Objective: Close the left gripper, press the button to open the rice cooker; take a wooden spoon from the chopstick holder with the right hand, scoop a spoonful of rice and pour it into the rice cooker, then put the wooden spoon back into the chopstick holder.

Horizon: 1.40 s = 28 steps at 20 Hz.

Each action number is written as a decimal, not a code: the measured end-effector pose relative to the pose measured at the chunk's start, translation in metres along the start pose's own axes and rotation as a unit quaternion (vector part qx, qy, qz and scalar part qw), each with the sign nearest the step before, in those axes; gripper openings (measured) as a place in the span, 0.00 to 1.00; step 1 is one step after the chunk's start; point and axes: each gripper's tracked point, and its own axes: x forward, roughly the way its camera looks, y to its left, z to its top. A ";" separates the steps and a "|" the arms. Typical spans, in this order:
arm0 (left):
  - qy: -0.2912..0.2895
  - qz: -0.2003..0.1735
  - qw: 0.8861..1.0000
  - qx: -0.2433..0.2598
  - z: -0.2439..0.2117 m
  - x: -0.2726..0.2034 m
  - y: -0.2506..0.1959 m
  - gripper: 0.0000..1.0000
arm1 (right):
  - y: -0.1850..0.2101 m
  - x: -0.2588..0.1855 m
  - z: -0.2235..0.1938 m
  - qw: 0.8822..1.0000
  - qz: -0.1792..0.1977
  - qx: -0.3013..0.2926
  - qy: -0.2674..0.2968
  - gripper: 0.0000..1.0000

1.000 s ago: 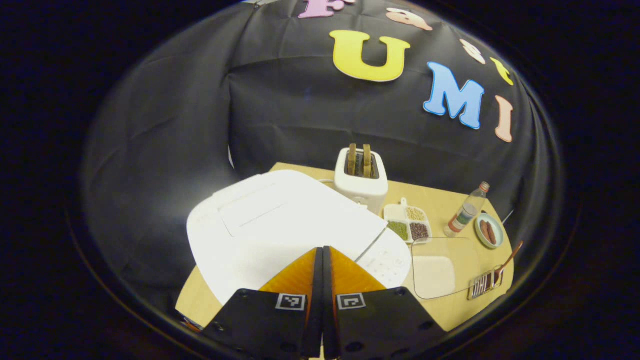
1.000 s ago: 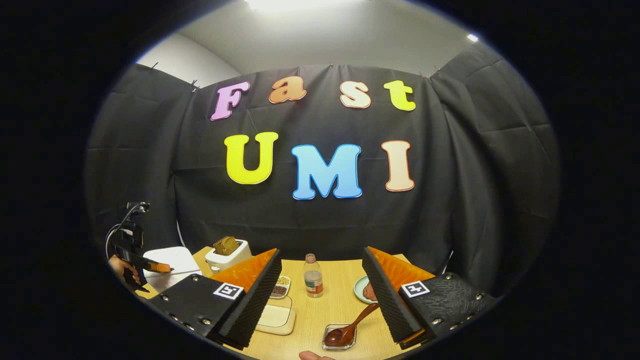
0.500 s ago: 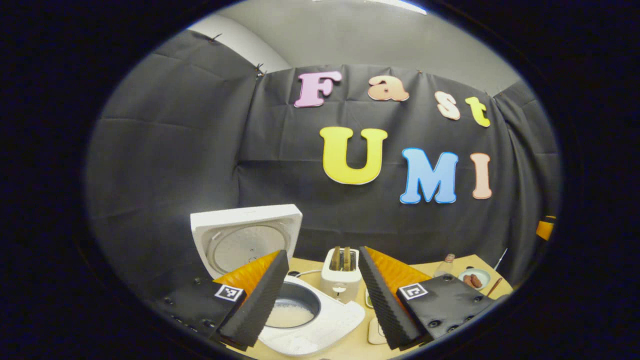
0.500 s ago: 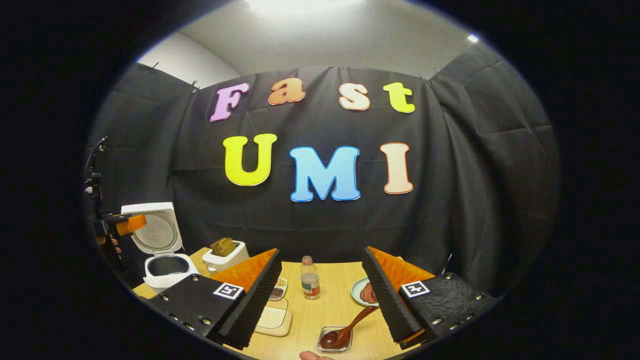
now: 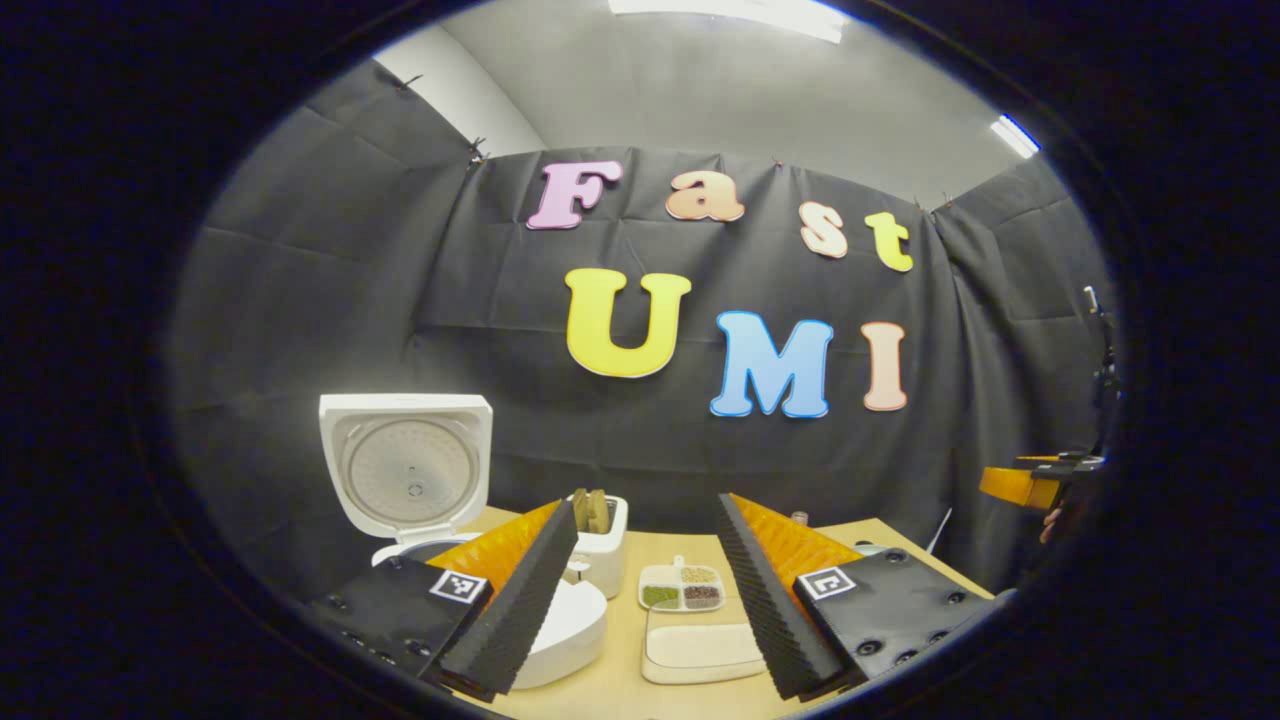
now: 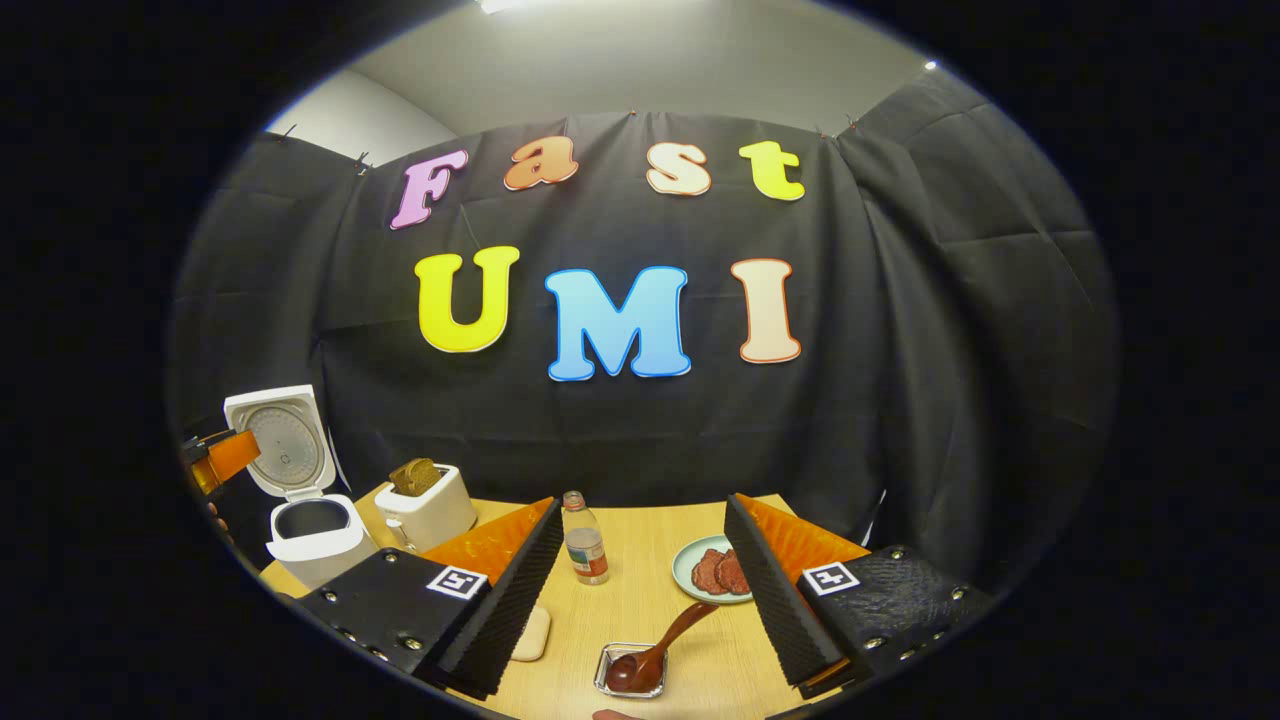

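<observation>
Since a second ago: lid sprung up from flat to upright on the rice cooker (image 5: 470,560), jaws of the left gripper (image 5: 645,590) gone from pressed together to spread wide, camera pulled back and levelled off. Right gripper view slightly shifted, spoon and holder now nearer the middle between the fingers.

Largest first. Wooden table (image 6: 640,590) spanning the bottom of both views. On its left end, seen in the right gripper view, rice cooker (image 6: 310,535) standing open, lid (image 6: 280,440) raised behind the dark inner pot. Just beside it to the right, white toaster (image 6: 425,505) with bread in the slots. Near the table's middle, clear bottle (image 6: 585,540) upright. To its right, small plate (image 6: 712,570) with reddish slices. In the left gripper view, white divided dish (image 5: 682,588) of grains, and in front of it a shallow lidded container (image 5: 700,645).

Smallest: wooden spoon (image 6: 655,650) with its bowl down in the small clear chopstick holder (image 6: 630,675), handle leaning up to the right, near the table's front edge.

Right gripper (image 6: 640,590) wide open, empty, hovering above the spoon, apart from it. Left gripper likewise wide open, gripping nothing, just right of the cooker.
</observation>
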 end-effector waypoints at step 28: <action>0.047 0.079 0.995 0.030 -0.024 -0.009 -0.036 0.97 | -0.028 0.123 -0.228 0.933 0.072 0.209 0.285 0.43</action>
